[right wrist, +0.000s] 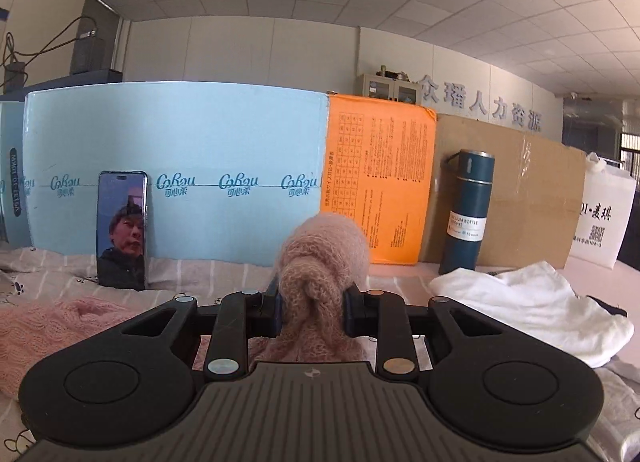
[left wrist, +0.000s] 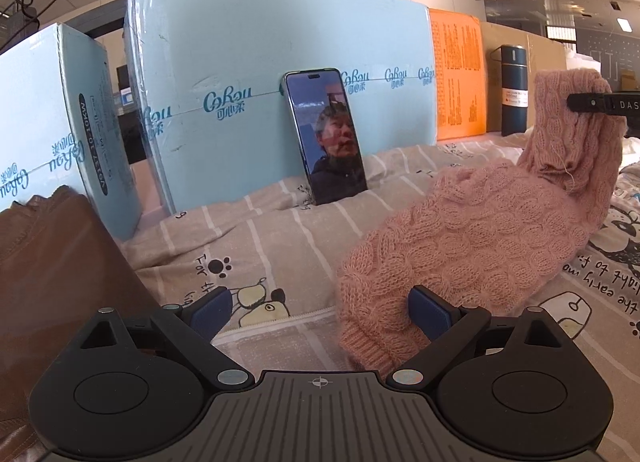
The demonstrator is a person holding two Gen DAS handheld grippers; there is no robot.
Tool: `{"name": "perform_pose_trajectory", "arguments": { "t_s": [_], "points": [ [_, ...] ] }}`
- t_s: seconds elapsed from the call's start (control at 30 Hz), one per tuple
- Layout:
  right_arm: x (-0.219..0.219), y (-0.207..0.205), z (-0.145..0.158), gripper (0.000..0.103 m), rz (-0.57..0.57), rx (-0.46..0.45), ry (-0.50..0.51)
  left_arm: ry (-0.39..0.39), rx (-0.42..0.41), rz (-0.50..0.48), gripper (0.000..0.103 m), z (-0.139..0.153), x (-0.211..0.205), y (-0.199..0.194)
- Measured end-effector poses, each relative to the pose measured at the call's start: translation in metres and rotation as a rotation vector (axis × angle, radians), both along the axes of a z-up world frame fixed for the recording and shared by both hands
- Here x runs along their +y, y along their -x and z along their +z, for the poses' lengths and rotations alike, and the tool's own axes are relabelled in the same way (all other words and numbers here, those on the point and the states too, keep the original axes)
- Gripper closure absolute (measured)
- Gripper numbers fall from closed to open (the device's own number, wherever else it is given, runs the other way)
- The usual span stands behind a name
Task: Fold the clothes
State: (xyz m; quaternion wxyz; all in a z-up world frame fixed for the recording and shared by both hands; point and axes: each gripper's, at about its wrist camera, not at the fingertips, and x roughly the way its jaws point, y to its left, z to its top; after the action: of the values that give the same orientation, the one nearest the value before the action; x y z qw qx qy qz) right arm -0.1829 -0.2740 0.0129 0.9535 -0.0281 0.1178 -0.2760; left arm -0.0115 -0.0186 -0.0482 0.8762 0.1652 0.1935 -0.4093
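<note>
Tongs: right gripper [right wrist: 312, 304] clamped on a bunched wad of the pink knit sweater [left wrist: 472, 246], holding that end up off the bed; left-wrist view shows the same pinch from the side, w/ the lifted part hanging down to the body of the garment. Left gripper [left wrist: 320, 308] has its fingers wide apart, nothing between them; right-side pad [left wrist: 430, 312] sits just against the sweater's near hem, not gripping.

Sweater lies on the printed bedsheet [left wrist: 248, 238], in front of the blue boxes [left wrist: 256, 61], right of the propped phone [left wrist: 326, 133].

Progress, my read: early. Garment still lumpy, no flat layout, no clean fold line seen. Left to do: spread/align, fold, set aside. White garment [right wrist: 532, 310] at right looks crumpled, prob also unfolded. Brown item [left wrist: 60, 262] at left edge, maybe leather jacket, cut off so state unclear.

Hard to tell: which part of the sweater is pinched (sleeve vs shoulder), far side hidden, fisheye edges warp.
</note>
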Motion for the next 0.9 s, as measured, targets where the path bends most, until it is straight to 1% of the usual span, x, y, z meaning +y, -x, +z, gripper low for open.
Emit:
{"name": "perform_pose_trajectory", "arguments": {
  "t_s": [0.1,0.17,0.23,0.37,0.43,0.47,0.53,0.57,0.63,0.7,0.73,0.8,0.83,0.87,0.9],
  "points": [
    [0.036,-0.014,0.001,0.078,0.092,0.007,0.117,0.002,0.0,-0.004,0.006,0.0,0.0,0.0],
    [0.055,-0.022,0.002,0.078,0.163,0.007,0.139,0.007,0.005,-0.002,0.006,0.001,0.002,0.0],
    [0.078,-0.031,0.0,0.078,0.241,0.014,0.187,0.01,0.007,-0.004,0.006,0.001,0.002,0.0],
    [0.126,-0.046,-0.014,0.078,0.37,0.058,0.354,0.019,0.011,-0.016,0.006,0.002,0.002,0.0],
    [0.144,-0.05,-0.024,0.078,0.447,0.088,0.393,0.026,0.014,-0.017,0.006,0.002,0.003,0.0],
    [0.149,-0.052,-0.027,0.078,0.482,0.097,0.388,0.03,0.017,-0.016,0.006,0.002,0.003,0.0],
    [0.158,-0.056,-0.031,0.078,0.549,0.112,0.357,0.038,0.022,-0.012,0.006,0.003,0.004,-0.001],
    [0.159,-0.058,-0.031,0.078,0.575,0.118,0.321,0.043,0.022,-0.006,0.006,0.004,0.006,-0.002],
    [0.154,-0.065,-0.03,0.078,0.612,0.132,0.212,0.052,0.018,0.012,0.006,0.006,0.008,-0.004],
    [0.144,-0.071,-0.03,0.076,0.646,0.144,0.076,0.076,0.016,0.043,0.006,0.009,0.013,-0.007],
    [0.138,-0.075,-0.032,0.074,0.667,0.156,0.004,0.088,0.015,0.059,0.006,0.01,0.016,-0.009],
    [0.126,-0.085,-0.038,0.064,0.713,0.192,-0.145,0.129,0.019,0.091,0.006,0.014,0.02,-0.013],
    [0.12,-0.09,-0.044,0.062,0.729,0.207,-0.207,0.153,0.024,0.097,0.006,0.015,0.023,-0.014],
    [0.118,-0.092,-0.047,0.058,0.742,0.208,-0.243,0.193,0.045,0.085,0.006,0.017,0.025,-0.016],
    [0.116,-0.094,-0.05,0.052,0.755,0.204,-0.271,0.235,0.067,0.073,0.006,0.019,0.028,-0.017]
  ]
}}
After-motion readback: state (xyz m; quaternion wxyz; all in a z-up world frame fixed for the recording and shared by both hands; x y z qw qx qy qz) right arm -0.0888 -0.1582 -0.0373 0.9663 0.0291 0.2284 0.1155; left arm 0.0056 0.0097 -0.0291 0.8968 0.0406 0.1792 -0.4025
